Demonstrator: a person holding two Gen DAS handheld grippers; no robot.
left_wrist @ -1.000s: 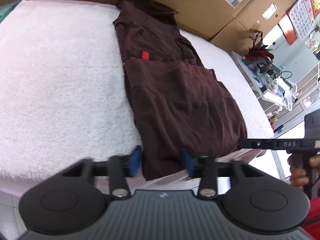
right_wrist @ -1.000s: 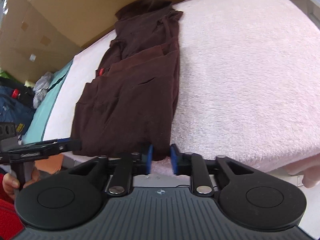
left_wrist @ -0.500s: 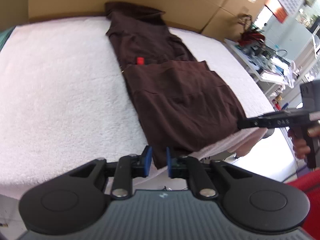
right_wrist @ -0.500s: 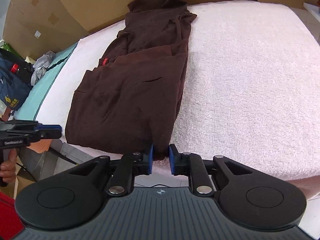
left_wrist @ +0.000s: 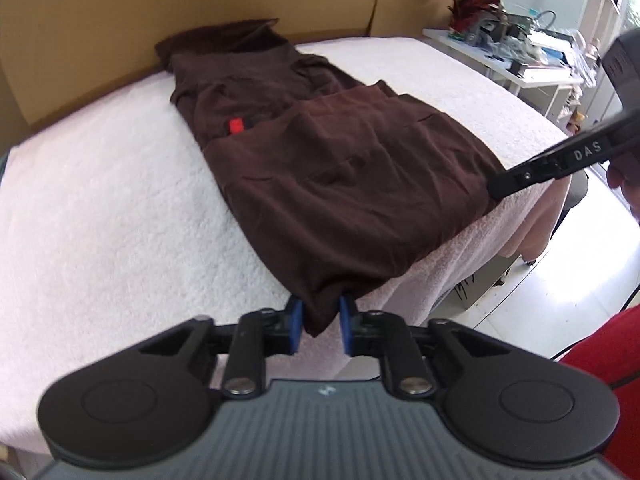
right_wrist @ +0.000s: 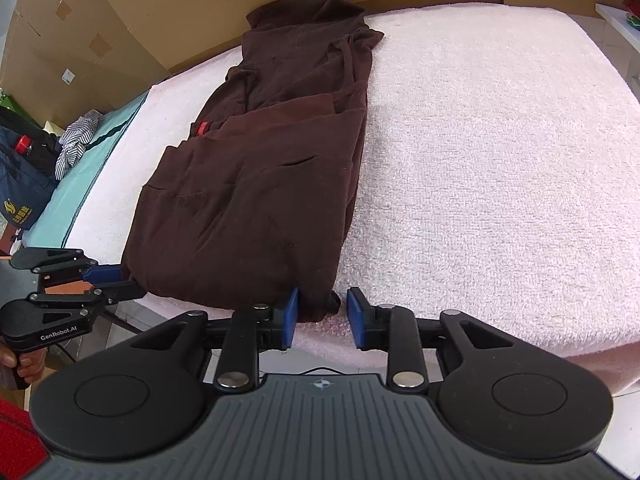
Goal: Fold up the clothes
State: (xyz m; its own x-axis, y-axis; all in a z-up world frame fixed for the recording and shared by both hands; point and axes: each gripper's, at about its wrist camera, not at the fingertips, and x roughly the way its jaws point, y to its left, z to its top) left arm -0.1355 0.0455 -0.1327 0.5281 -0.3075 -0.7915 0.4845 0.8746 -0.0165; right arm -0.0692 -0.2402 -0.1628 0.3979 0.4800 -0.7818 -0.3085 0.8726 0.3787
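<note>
A dark brown garment (left_wrist: 340,184) lies folded lengthwise on the white towelling bed (left_wrist: 100,220), with a red tag (left_wrist: 236,126) showing mid-way. My left gripper (left_wrist: 321,322) is at the near left hem corner; its jaws are closing and the pads pinch the bunched cloth. In the right wrist view the same garment (right_wrist: 256,200) reaches my right gripper (right_wrist: 323,316) at the near right hem corner. Those jaws are closing around the corner: it touches the left pad, and a thin gap remains at the right pad. The left gripper (right_wrist: 124,282) also shows there, at the garment's other corner.
Brown cardboard boxes (left_wrist: 200,0) wall off the bed's far side. A cluttered white shelf (left_wrist: 520,52) stands to the right over a bright floor. Left of the bed lie a teal sheet (right_wrist: 104,140), a striped cloth (right_wrist: 76,140) and a dark bag (right_wrist: 20,184).
The left gripper's jaws came in from wide apart onto the hem corner, and its view rolled and shifted along the bed edge. The right gripper stayed at its corner, with its jaws slightly wider.
</note>
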